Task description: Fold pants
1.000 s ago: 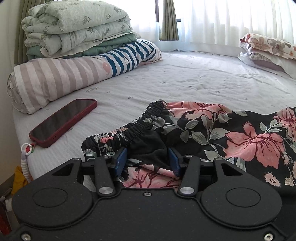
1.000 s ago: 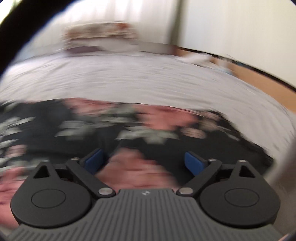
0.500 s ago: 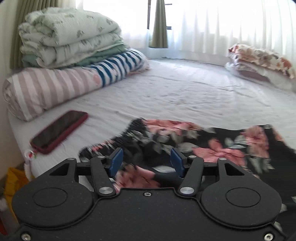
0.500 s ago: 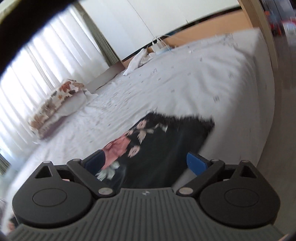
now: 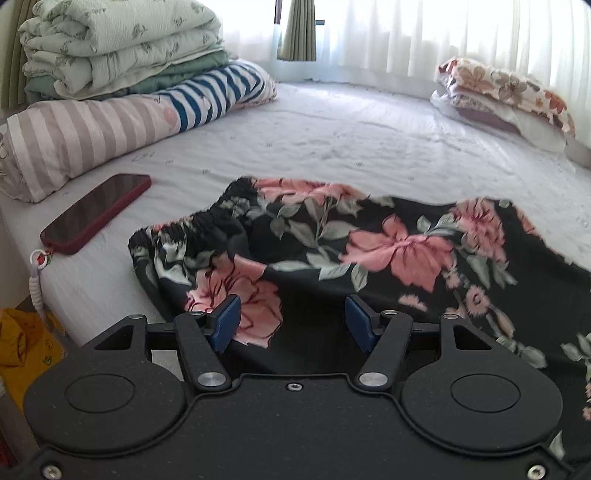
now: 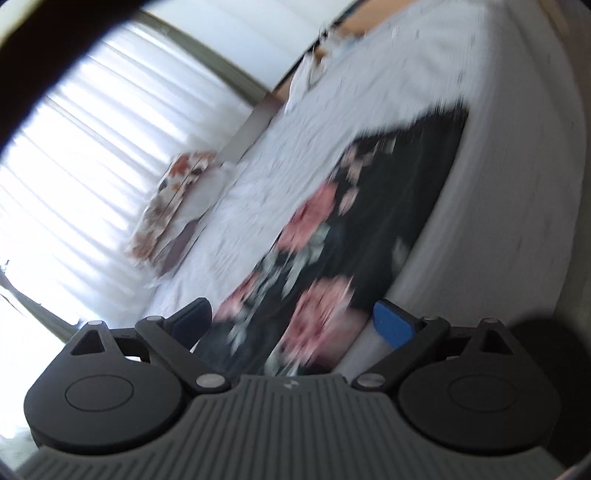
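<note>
Daylit bedroom, one view sharp, one smeared

Backlight through the sheer curtains point(image 5: 443, 33) blows out to white glare; the left wrist view stays crisp with fisheye bending at its edges, while the right wrist view is tilted, motion-blurred, dark-vignetted at its corners.

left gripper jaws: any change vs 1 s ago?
Yes. The left gripper was closed tighter over the pants waistband near the phone; now its jaws are wider apart and hold no cloth.

White-sheeted bed point(image 5: 332, 140); sheer curtains point(image 5: 443, 33) over bright window; folded quilts point(image 5: 118, 44) stacked far left.
</note>
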Demonstrator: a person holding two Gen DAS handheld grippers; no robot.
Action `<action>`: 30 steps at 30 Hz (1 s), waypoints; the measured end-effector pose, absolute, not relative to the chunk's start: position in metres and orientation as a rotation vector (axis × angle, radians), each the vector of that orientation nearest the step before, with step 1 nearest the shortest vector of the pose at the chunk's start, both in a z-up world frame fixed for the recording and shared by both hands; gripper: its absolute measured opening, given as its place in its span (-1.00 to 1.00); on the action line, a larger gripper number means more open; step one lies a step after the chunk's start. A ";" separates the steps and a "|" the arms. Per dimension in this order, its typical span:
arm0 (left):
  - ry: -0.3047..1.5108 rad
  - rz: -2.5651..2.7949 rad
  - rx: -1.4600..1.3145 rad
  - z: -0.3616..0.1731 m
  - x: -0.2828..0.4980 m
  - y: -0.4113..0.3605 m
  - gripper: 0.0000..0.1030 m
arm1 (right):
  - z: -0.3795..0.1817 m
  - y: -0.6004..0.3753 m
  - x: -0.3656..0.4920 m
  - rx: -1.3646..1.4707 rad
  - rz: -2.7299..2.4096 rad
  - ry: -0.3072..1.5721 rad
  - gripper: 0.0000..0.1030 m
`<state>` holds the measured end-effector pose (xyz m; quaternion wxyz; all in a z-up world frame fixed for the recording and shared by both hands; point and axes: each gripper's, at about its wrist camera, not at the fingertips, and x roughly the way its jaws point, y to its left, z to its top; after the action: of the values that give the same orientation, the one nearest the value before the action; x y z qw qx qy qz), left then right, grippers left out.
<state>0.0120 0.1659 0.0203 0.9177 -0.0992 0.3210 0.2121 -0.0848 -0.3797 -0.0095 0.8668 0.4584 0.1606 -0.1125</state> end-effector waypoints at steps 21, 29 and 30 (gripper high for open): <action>0.692 0.478 -0.181 0.007 0.022 0.170 0.19 | -0.024 -0.372 -0.057 1.136 -0.359 0.183 0.86; 0.691 0.496 -0.178 0.006 0.021 0.176 0.20 | -0.021 -0.442 -0.039 1.055 -0.556 0.100 0.85; 0.691 0.497 -0.177 0.006 0.021 0.176 0.20 | -0.021 -0.451 -0.038 1.051 -0.555 0.102 0.85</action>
<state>0.0215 0.1763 0.0062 0.9069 -0.0859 0.3348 0.2408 -0.0378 -0.4507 -0.0207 0.8274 0.4948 0.0480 -0.2612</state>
